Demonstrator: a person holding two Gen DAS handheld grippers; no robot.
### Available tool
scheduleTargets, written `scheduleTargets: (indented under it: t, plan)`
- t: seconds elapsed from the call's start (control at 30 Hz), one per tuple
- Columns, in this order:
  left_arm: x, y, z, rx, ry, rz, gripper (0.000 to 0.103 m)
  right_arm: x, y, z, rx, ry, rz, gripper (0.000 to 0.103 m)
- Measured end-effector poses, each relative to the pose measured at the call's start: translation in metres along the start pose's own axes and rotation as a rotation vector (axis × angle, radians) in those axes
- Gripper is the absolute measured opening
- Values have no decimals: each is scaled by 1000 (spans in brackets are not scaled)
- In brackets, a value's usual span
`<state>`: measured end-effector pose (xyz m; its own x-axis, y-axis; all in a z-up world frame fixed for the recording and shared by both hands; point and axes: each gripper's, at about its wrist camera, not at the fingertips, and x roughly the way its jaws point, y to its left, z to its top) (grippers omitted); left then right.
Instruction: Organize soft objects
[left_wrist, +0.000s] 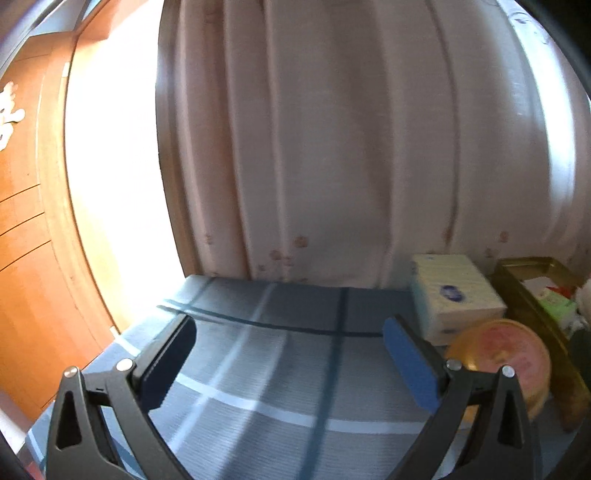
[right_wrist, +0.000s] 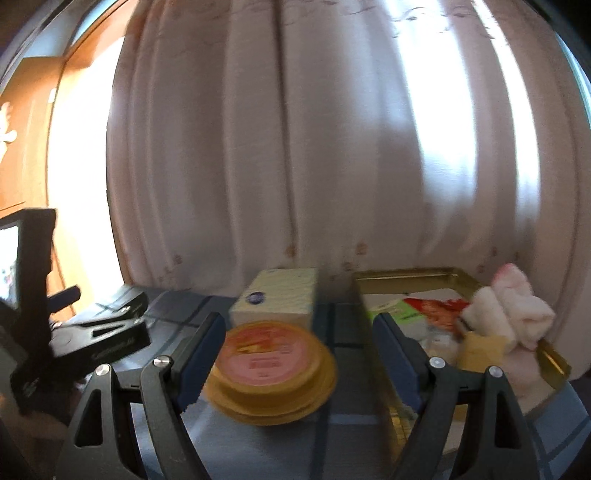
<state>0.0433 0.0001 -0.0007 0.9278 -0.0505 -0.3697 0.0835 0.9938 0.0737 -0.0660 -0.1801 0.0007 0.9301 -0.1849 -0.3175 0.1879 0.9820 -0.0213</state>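
A pale tissue pack (right_wrist: 275, 299) lies on the blue checked cloth (left_wrist: 258, 369), just behind a round yellow tub with a pink lid (right_wrist: 271, 371). To the right a gold tray (right_wrist: 554, 363) holds a white and pink plush toy (right_wrist: 511, 308), a red and green packet (right_wrist: 430, 308) and a yellow item. My right gripper (right_wrist: 301, 358) is open, its jaws wide, with the tub low between them and untouched. My left gripper (left_wrist: 286, 354) is open over bare cloth, left of the tissue pack (left_wrist: 454, 295) and tub (left_wrist: 506, 360). The left gripper's black body (right_wrist: 99, 332) shows at the left of the right wrist view.
A pale pink curtain (left_wrist: 351, 147) hangs right behind the table's far edge. A wooden panel (left_wrist: 26, 240) and a bright window strip (left_wrist: 107, 184) stand at the left. The gold tray (left_wrist: 535, 295) sits at the table's right end.
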Motion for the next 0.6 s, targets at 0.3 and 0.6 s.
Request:
scheduleTargets:
  t: [0.3,0.6]
  plan:
    - [19,22,-1,-63,84,4,102,28,8,-4,50,129,10,84]
    - [18,22,-2,-66,71,-9,102,34,6,-7,69,146,6,84]
